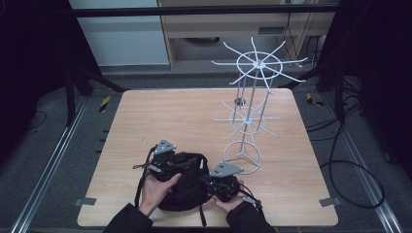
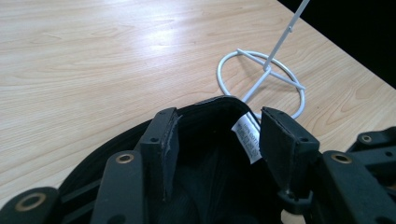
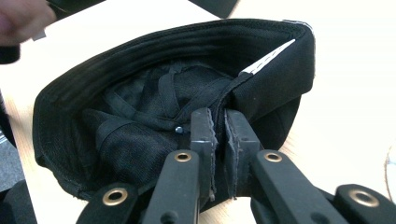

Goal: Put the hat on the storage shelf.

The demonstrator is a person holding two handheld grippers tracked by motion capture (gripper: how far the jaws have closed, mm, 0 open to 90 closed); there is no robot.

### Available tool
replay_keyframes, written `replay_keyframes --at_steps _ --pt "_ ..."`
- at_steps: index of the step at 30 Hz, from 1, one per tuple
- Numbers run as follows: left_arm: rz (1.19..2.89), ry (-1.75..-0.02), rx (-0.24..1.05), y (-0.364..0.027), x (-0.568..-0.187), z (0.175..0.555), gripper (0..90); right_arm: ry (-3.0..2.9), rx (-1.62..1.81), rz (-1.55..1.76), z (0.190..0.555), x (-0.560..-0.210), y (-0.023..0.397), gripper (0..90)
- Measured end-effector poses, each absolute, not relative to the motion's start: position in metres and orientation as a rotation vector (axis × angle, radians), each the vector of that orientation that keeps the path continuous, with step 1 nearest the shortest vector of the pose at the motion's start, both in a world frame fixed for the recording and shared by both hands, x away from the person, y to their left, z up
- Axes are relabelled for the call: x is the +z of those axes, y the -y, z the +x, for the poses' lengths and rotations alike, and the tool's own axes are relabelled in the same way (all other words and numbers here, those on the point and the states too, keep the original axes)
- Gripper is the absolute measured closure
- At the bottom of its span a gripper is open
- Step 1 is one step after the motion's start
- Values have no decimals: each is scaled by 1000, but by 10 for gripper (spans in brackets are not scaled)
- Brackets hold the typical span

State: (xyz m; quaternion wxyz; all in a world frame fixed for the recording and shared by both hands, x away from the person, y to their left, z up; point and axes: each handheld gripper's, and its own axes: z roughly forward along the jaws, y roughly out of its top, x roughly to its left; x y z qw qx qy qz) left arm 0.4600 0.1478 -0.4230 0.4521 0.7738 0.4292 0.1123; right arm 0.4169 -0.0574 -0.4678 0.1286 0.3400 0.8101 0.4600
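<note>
Two hand-held grippers work on one black cap (image 1: 183,183), which lies upside down at the near edge of the desk (image 1: 160,116), between the person's hands. The right hand-held gripper (image 3: 219,122) has its jaws pressed together on the cap's inner band, pinching the doubled cloth at the rim, beside a white stitched strip. The left hand-held gripper (image 2: 219,140) stands spread, its jaws on either side of the far rim and a white label (image 2: 246,139), with the pads clear of the cloth.

Such a cap should be light and soft: the crown sags into folds and will fold again under any push, so it gives little to hold. By the look of it, the rim band is the firmest part, thick enough for the pads to bite without slipping. Held at one point only, the cap would probably hang limp and twist; a second hold on the opposite rim should keep the opening wide. Nothing about it seems fragile.

Farther back on the desk stands a white wire rack (image 1: 248,104) with spoked tiers, its ring base just beyond the cap.
</note>
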Motion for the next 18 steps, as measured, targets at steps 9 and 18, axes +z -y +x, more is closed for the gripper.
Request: replay_keyframes --at_steps 9,18 --pt "1927 -1053 259 -132 -427 464 456 -2363 1337 974 416 -468 56 834" --pt "1970 -1093 269 -116 -435 470 500 -2380 1352 931 413 -467 53 832"
